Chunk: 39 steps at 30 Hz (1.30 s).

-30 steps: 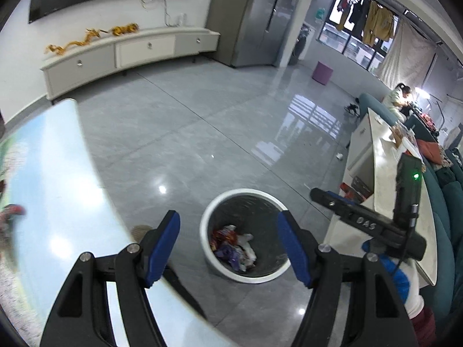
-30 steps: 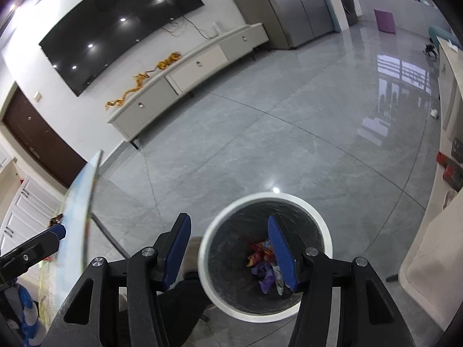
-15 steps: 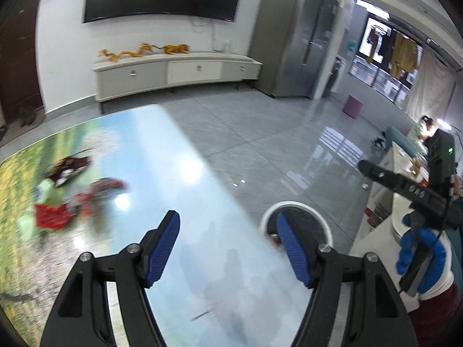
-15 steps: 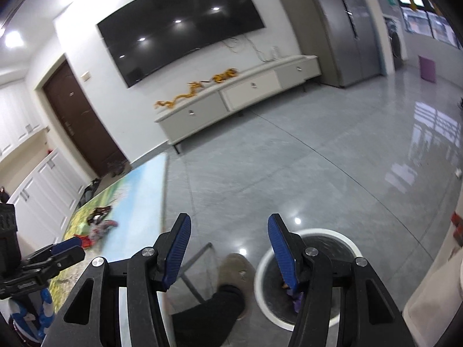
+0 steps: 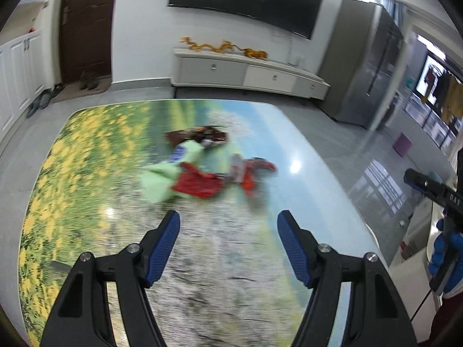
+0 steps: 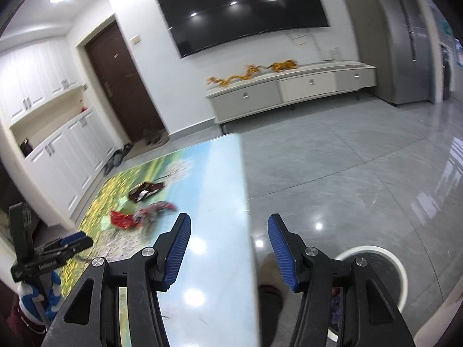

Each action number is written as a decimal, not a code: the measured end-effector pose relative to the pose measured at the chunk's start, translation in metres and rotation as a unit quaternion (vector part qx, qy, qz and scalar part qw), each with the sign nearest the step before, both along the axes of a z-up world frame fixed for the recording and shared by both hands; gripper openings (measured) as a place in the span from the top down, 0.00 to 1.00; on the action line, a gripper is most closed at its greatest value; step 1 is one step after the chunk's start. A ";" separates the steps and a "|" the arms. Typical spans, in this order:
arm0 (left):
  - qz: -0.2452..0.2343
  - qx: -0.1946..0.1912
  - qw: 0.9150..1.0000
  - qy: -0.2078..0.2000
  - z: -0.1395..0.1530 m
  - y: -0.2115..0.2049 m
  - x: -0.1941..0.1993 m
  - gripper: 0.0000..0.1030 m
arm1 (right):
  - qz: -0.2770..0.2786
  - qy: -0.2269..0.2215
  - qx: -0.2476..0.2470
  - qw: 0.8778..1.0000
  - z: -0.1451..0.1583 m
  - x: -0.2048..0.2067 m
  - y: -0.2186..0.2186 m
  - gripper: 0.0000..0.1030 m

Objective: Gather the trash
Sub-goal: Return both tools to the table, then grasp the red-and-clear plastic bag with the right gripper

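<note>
Here, two black blue-padded grippers, left (image 5: 228, 225) and right (image 6: 228, 228), both empty with jaws apart.
Four crumpled wrappers on the landscape-print table (image 5: 95, 150): two red (image 5: 199, 183), one pale green (image 5: 162, 177), one dark brown (image 5: 199, 136); one white-rimmed bin (image 6: 387, 263).

My view takes in a big black TV (image 5: 246, 3) on the white wall, w/ a long low white cabinet (image 5: 246, 75) under it & a gold dragon garland (image 5: 222, 46) along its top edge. Dark brown door (image 5: 85, 26) at far left, shoes (image 5: 86, 82) on the mat at its foot. White cupboards (image 6: 49, 133) nxt to the door. Steel fridge (image 5: 364, 72) at right. Glossy grey tile floor (image 6: 361, 167).
</note>
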State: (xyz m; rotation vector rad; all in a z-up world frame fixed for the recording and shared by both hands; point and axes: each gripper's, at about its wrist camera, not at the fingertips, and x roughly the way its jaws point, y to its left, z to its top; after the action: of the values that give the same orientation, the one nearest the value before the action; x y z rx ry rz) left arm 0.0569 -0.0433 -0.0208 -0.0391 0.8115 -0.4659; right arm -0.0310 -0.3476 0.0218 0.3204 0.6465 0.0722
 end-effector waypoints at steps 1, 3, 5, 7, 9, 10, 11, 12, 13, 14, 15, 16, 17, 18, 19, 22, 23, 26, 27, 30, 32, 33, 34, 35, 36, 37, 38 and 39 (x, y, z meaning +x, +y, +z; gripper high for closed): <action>0.004 -0.004 1.000 0.001 -0.001 0.007 0.005 0.34 | 0.009 0.003 0.000 1.000 -0.002 0.006 0.008 0.47; 0.006 -0.007 1.000 -0.001 -0.001 0.014 0.011 0.34 | 0.029 0.009 0.002 1.000 -0.007 0.021 0.023 0.47; 0.003 -0.008 1.000 -0.004 -0.002 0.017 0.016 0.35 | 0.051 0.017 0.005 0.999 -0.015 0.036 0.039 0.47; -0.002 -0.009 1.000 -0.002 -0.003 0.015 0.021 0.38 | 0.068 0.024 0.008 0.997 -0.020 0.049 0.053 0.47; -0.005 -0.007 1.000 0.002 -0.007 0.011 0.032 0.40 | 0.089 0.032 0.010 0.995 -0.028 0.065 0.068 0.47; -0.006 -0.006 1.000 0.005 -0.010 0.010 0.036 0.42 | 0.098 0.036 0.012 0.994 -0.031 0.071 0.074 0.47; -0.007 -0.005 1.000 0.009 -0.014 0.008 0.043 0.43 | 0.111 0.042 0.012 0.993 -0.036 0.080 0.084 0.48; -0.008 -0.005 1.000 0.011 -0.016 0.007 0.046 0.44 | 0.119 0.046 0.011 0.992 -0.040 0.085 0.090 0.48; -0.009 -0.003 1.000 0.014 -0.018 0.006 0.050 0.45 | 0.127 0.049 0.010 0.991 -0.043 0.090 0.095 0.48; -0.009 0.000 1.000 0.016 -0.022 0.005 0.056 0.46 | 0.136 0.053 0.008 0.989 -0.047 0.096 0.101 0.48; -0.010 0.002 1.000 0.019 -0.024 0.004 0.061 0.47 | 0.144 0.058 0.009 0.988 -0.051 0.103 0.106 0.48; -0.010 0.004 1.000 0.021 -0.027 0.004 0.066 0.49 | 0.150 0.060 0.010 0.987 -0.055 0.108 0.111 0.49; -0.010 0.005 1.000 0.023 -0.029 0.004 0.070 0.49 | 0.156 0.063 0.011 0.986 -0.058 0.114 0.115 0.49; -0.010 0.006 1.000 0.024 -0.031 0.003 0.073 0.50 | 0.161 0.066 0.011 0.985 -0.061 0.120 0.120 0.49; -0.011 0.008 1.000 0.025 -0.032 0.003 0.077 0.50 | 0.165 0.068 0.012 0.984 -0.063 0.125 0.123 0.49; -0.013 0.017 0.999 0.026 -0.036 0.000 0.085 0.51 | 0.175 0.076 0.016 0.982 -0.071 0.139 0.129 0.49; -0.014 0.020 0.999 0.027 -0.038 -0.001 0.088 0.52 | 0.177 0.079 0.016 0.981 -0.073 0.144 0.131 0.49; -0.019 0.029 0.999 0.029 -0.043 -0.004 0.094 0.55 | 0.183 0.088 0.013 0.979 -0.079 0.153 0.136 0.50; -0.020 0.031 0.999 0.030 -0.044 -0.005 0.094 0.56 | 0.184 0.090 0.013 0.979 -0.080 0.155 0.137 0.50; -0.025 0.035 0.999 0.030 -0.046 -0.008 0.096 0.62 | 0.186 0.098 0.010 0.977 -0.087 0.161 0.141 0.55; -0.029 0.038 0.998 0.029 -0.047 -0.011 0.096 0.68 | 0.186 0.104 0.008 0.977 -0.091 0.163 0.141 0.59; -0.031 0.040 0.998 0.029 -0.047 -0.012 0.095 0.72 | 0.186 0.106 0.007 0.977 -0.092 0.165 0.141 0.61; -0.033 0.041 0.998 0.029 -0.047 -0.013 0.095 0.77 | 0.186 0.108 0.005 0.977 -0.094 0.165 0.141 0.65; -0.036 0.042 0.998 0.029 -0.048 -0.015 0.093 0.79 | 0.186 0.110 0.002 0.976 -0.095 0.166 0.141 0.70; -0.039 0.043 0.998 0.029 -0.048 -0.016 0.092 0.82 | 0.185 0.109 -0.002 0.977 -0.095 0.165 0.141 0.72; -0.041 0.044 0.998 0.028 -0.048 -0.017 0.090 0.85 | 0.184 0.109 -0.003 0.977 -0.095 0.165 0.139 0.77; -0.042 0.045 0.998 0.026 -0.047 -0.019 0.088 0.86 | 0.184 0.109 -0.003 0.977 -0.096 0.164 0.137 0.82; -0.044 0.045 0.998 0.025 -0.046 -0.020 0.086 0.87 | 0.183 0.109 -0.002 0.977 -0.097 0.163 0.136 0.83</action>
State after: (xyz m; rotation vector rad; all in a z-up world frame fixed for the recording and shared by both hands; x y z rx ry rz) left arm 0.1431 -0.0628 -0.0671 0.0682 0.8852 -0.5126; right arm 0.1324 -0.2119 -0.0748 0.2024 0.9195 0.3928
